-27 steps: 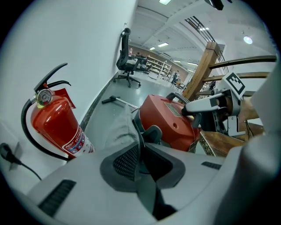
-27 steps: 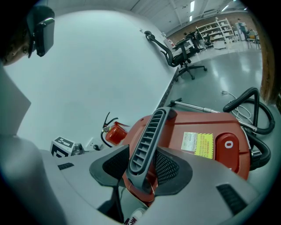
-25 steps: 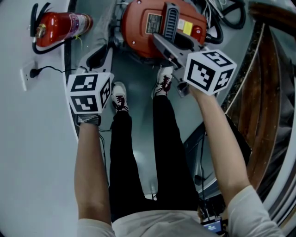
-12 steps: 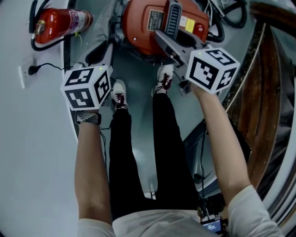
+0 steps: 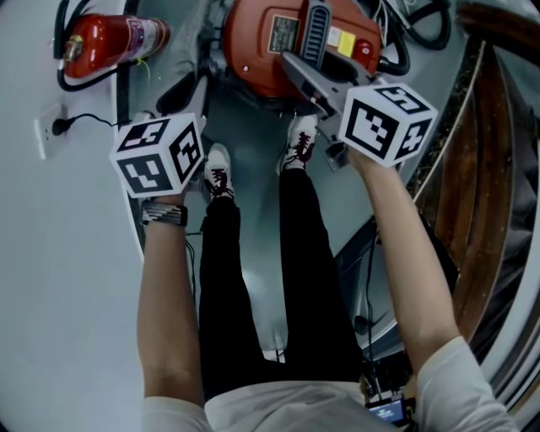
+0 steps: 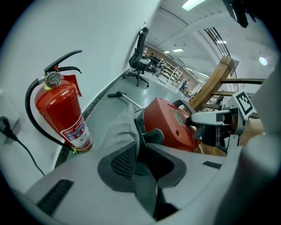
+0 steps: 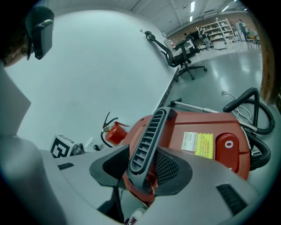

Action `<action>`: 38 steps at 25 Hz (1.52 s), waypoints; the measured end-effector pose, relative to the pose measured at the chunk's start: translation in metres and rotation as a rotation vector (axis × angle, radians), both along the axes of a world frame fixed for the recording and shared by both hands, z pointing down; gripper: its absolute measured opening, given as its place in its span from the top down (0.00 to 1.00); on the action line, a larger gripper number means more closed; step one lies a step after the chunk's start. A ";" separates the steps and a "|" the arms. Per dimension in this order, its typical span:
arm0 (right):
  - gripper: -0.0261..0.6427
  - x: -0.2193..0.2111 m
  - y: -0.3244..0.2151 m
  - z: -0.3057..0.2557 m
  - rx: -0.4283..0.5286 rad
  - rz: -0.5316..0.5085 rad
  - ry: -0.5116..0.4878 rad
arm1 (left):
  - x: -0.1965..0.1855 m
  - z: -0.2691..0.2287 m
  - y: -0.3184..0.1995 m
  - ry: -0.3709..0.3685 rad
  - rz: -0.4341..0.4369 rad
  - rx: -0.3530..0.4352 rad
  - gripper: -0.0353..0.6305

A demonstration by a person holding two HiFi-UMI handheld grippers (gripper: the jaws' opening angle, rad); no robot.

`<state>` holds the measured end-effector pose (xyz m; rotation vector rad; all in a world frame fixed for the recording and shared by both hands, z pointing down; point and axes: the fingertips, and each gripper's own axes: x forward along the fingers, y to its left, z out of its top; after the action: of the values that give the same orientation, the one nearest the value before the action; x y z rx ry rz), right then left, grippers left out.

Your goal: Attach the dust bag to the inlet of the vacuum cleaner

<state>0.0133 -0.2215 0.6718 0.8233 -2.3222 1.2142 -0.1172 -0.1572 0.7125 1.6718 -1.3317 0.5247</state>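
A big open-plan workplace, part office and part workshop: a polished grey floor (image 6: 104, 102) runs along a bare white wall (image 6: 101, 30) with a red fire extinguisher (image 6: 61, 112) and a wall socket (image 5: 49, 132), while swivel office chairs (image 6: 140, 57), storage shelves (image 6: 169, 69) and a timber frame (image 6: 214, 82) stand beneath ceiling strip lights (image 6: 193, 4).

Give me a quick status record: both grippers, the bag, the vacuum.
vacuum: red, lying ahead of both grippers
right gripper: shut on the vacuum's grey ribbed handle
left gripper: jaws have just been opening; the bag's dark edge stands between them, against one pad, with a gap at the other
bag: grey, stretching from the left jaws alongside the vacuum; not seen joined to it
extinguisher: red, upright, left of the bag
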 end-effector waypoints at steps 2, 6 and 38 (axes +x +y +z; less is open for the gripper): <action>0.69 0.000 0.000 0.000 -0.002 -0.001 -0.002 | 0.000 -0.001 0.001 -0.026 0.009 0.012 0.85; 0.69 -0.001 0.000 -0.001 0.007 -0.001 0.001 | 0.002 -0.003 0.002 -0.068 0.044 0.039 0.81; 0.69 0.008 0.021 0.001 -0.014 0.053 0.001 | -0.004 0.041 0.042 -0.318 0.122 -0.118 0.89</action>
<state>0.0210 -0.2001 0.6725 0.8853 -2.3023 1.2500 -0.1215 -0.1147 0.7538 1.6252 -1.3960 0.9548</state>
